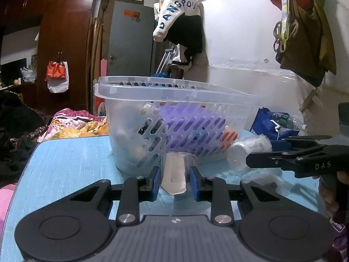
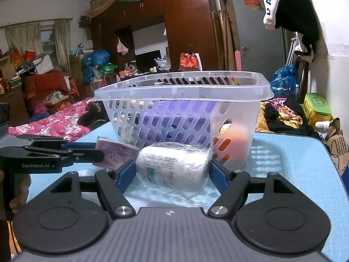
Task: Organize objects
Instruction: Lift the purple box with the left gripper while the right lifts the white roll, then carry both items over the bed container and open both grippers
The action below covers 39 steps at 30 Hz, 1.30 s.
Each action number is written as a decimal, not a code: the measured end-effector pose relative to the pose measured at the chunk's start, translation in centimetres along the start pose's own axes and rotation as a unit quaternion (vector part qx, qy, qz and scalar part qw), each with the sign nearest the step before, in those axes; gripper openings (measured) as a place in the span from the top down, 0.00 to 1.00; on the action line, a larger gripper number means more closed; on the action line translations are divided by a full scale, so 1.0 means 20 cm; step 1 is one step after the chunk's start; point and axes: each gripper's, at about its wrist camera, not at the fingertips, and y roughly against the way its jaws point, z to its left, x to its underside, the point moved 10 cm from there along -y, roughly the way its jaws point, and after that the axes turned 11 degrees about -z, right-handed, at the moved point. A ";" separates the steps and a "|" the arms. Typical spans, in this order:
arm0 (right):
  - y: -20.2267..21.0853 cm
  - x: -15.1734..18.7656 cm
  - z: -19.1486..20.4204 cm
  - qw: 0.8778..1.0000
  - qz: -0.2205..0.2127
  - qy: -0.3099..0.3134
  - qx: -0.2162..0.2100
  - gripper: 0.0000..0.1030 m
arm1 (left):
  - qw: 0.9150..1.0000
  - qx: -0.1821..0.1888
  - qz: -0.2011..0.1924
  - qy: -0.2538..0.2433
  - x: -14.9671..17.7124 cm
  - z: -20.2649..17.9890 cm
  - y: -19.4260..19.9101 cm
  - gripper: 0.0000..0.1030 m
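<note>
A clear slotted plastic basket [image 1: 174,118] [image 2: 185,109] stands on the light blue table [image 1: 65,163] [image 2: 294,163], holding purple, orange and white items. In the left wrist view a small flat box wrapped in plastic [image 1: 175,174] lies in front of the basket, between the fingers of my left gripper [image 1: 175,182], which stand beside it with small gaps. The box also shows purple in the right wrist view [image 2: 115,155]. A white bottle wrapped in clear plastic [image 2: 174,170] [image 1: 246,152] lies on its side between the wide-open fingers of my right gripper [image 2: 171,174].
A bed with pink floral bedding [image 2: 56,122] lies beyond the table's far side. A blue bag with plastic bottles [image 1: 277,124] sits beside the table. Clothes hang on the white wall [image 1: 181,21]. A yellow-green box [image 2: 316,107] stands near the table's right edge.
</note>
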 end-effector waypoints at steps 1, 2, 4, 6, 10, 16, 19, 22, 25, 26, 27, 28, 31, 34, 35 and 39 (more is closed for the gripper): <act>0.00 0.00 0.00 1.000 0.001 0.001 0.000 0.26 | 1.000 0.002 0.002 -0.003 0.00 -0.01 0.00 0.69; -0.01 0.00 0.01 1.000 0.002 0.002 0.000 0.26 | 1.000 0.003 0.004 -0.005 0.01 -0.01 0.00 0.69; -0.01 0.01 0.01 1.000 0.003 0.001 -0.001 0.26 | 1.000 0.001 0.007 -0.010 0.01 -0.01 -0.01 0.69; -0.01 0.01 0.01 1.000 0.003 -0.001 -0.001 0.26 | 1.000 0.003 0.007 -0.008 0.02 -0.02 -0.01 0.69; 0.02 0.00 0.00 1.000 -0.005 -0.007 -0.002 0.26 | 1.000 0.007 -0.003 -0.007 0.00 -0.03 0.01 0.69; 0.15 -0.13 0.04 0.999 -0.038 -0.011 -0.018 0.26 | 0.999 0.023 -0.035 0.001 -0.11 -0.08 0.12 0.70; 0.27 -0.29 0.08 0.997 -0.076 0.005 -0.019 0.26 | 0.998 0.034 -0.060 -0.005 -0.22 -0.13 0.20 0.70; 0.34 -0.48 0.08 0.994 -0.109 0.020 -0.006 0.26 | 0.995 0.037 -0.092 -0.008 -0.38 -0.15 0.26 0.70; 0.32 -0.68 0.05 0.991 -0.130 0.032 0.011 0.26 | 0.992 0.030 -0.126 -0.005 -0.59 -0.15 0.26 0.70; 0.28 -0.74 0.04 0.990 -0.131 0.038 0.022 0.26 | 0.991 0.026 -0.130 -0.004 -0.65 -0.15 0.23 0.70; 0.23 -0.77 0.01 0.991 -0.125 0.040 0.032 0.26 | 0.991 0.018 -0.134 -0.009 -0.72 -0.15 0.19 0.70; 0.18 -0.81 -0.01 0.991 -0.118 0.042 0.041 0.26 | 0.991 0.008 -0.136 -0.011 -0.77 -0.15 0.16 0.70; -0.01 -0.84 -0.06 0.992 -0.095 0.053 0.057 0.26 | 0.992 -0.009 -0.129 -0.007 -0.88 -0.12 0.01 0.70; -0.20 -0.77 -0.10 0.994 -0.060 0.059 0.072 0.26 | 0.994 -0.033 -0.105 -0.003 -0.90 -0.07 -0.18 0.70; -0.25 -0.74 -0.13 0.994 -0.047 0.056 0.076 0.26 | 0.995 -0.038 -0.091 0.000 -0.88 -0.06 -0.25 0.70; -0.41 -0.60 -0.20 0.995 -0.014 0.042 0.085 0.26 | 0.997 -0.054 -0.046 -0.007 -0.78 0.00 -0.48 0.70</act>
